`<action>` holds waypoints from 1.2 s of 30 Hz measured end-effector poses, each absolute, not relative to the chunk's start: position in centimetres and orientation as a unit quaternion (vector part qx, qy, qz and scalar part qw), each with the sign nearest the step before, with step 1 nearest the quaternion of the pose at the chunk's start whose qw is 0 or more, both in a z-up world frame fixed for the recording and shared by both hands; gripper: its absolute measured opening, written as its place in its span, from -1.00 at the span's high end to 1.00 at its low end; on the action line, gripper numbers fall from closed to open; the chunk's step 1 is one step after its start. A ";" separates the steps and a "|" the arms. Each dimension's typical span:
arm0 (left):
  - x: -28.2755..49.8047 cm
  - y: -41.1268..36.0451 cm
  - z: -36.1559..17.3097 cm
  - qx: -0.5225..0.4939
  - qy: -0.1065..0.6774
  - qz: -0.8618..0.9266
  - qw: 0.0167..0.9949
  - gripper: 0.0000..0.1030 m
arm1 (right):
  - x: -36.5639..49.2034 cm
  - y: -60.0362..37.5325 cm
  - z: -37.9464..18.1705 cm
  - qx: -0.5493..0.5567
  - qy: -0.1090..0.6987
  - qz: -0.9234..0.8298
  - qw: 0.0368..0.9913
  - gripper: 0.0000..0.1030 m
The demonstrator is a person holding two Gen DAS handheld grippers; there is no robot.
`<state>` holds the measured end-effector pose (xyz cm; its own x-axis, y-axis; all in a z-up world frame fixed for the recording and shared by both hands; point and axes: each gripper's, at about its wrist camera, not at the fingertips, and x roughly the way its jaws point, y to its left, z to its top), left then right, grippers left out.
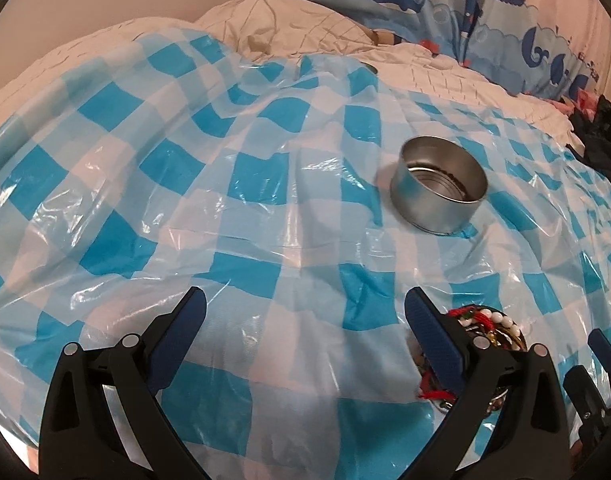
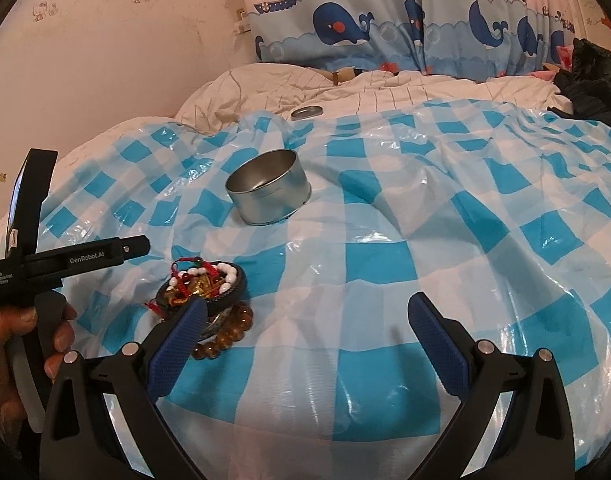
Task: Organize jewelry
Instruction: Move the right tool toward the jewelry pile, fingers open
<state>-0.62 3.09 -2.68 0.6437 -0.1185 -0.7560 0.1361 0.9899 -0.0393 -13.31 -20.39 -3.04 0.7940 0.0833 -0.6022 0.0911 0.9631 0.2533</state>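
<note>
A round silver tin [image 1: 439,188] [image 2: 268,186] stands open on the blue-and-white checked plastic sheet [image 1: 225,184] [image 2: 425,240]. A heap of jewelry [image 2: 203,282] with white beads, red cord and a dark ring lies nearer, with a brown bead bracelet [image 2: 225,334] beside it. In the left wrist view the jewelry heap [image 1: 485,326] sits just right of my right finger. My left gripper [image 1: 305,320] is open and holds nothing. My right gripper [image 2: 307,326] is open too, its left finger just in front of the jewelry. A hand [image 2: 21,344] holds the left gripper's handle.
A small round lid [image 2: 306,112] lies on the cream quilt [image 2: 345,92] behind the sheet. A whale-print curtain [image 2: 385,28] hangs at the back. Dark clothing [image 2: 593,76] is piled at the far right. A wall [image 2: 125,40] stands to the left.
</note>
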 end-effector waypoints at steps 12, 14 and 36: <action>-1.5 2.4 -2.4 0.025 0.412 -0.077 0.908 -0.86 | -13.2 -20.3 -3.2 0.143 0.327 0.007 0.934 -0.88; -1.6 2.3 -2.4 0.029 0.410 -0.076 0.909 -0.86 | -13.2 -20.3 -3.2 0.144 0.327 0.007 0.934 -0.88; -2.3 1.0 -2.0 0.046 0.400 -0.090 0.911 -0.86 | -13.0 -19.8 -3.4 0.143 0.330 0.013 0.933 -0.88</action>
